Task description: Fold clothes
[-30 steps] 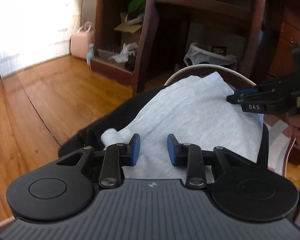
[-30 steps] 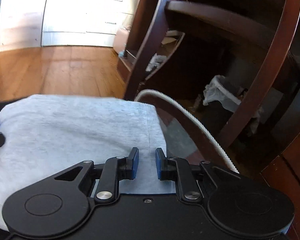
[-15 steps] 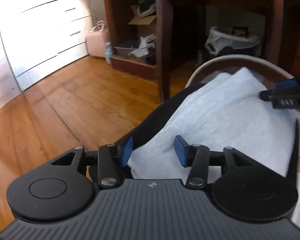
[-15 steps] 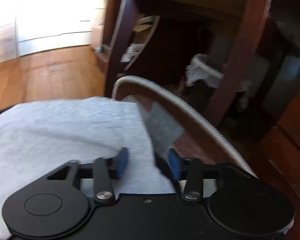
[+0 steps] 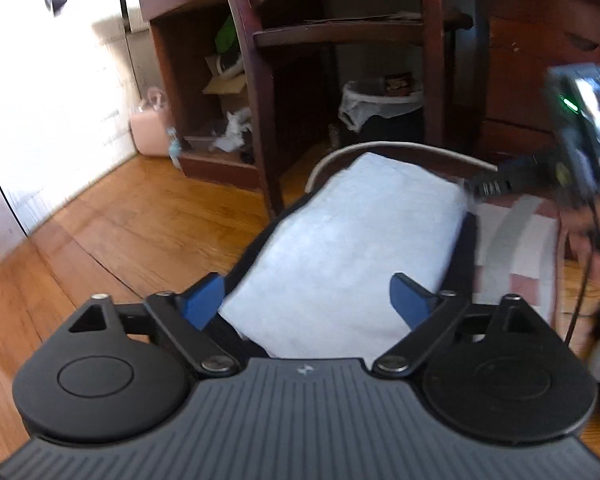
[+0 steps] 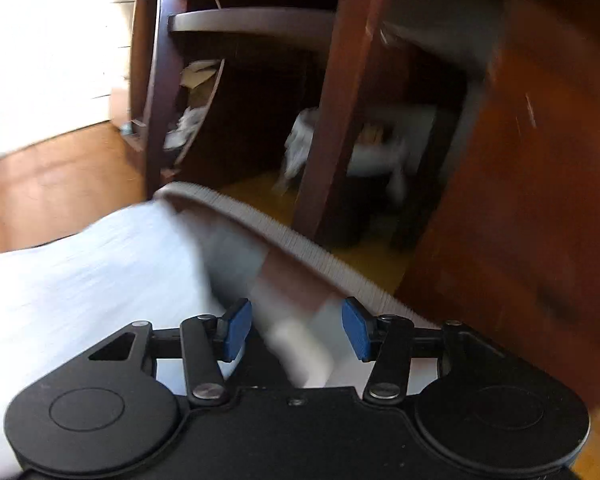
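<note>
A folded light grey garment (image 5: 356, 240) lies on top of a black garment (image 5: 256, 248), on a patterned rug (image 5: 516, 248) with a pale corded rim. My left gripper (image 5: 308, 300) is open wide and empty, raised just over the near end of the grey garment. My right gripper (image 5: 488, 184) shows at the garment's far right corner in the left wrist view. In the right wrist view my right gripper (image 6: 296, 330) is open and empty, beside the right edge of the grey garment (image 6: 92, 280), over the rug (image 6: 292, 240). That view is blurred.
Dark wooden chair legs (image 5: 256, 92) and a desk (image 5: 540, 80) stand just beyond the rug. A lined waste bin (image 5: 380, 112) sits under the desk. A pink bag (image 5: 150, 128) stands by the white wall. Wooden floor (image 5: 120, 232) lies to the left.
Both grippers opened wide and let go of the grey garment. Both drew back and up from it. The right gripper swung to the right, off the garment's edge.
</note>
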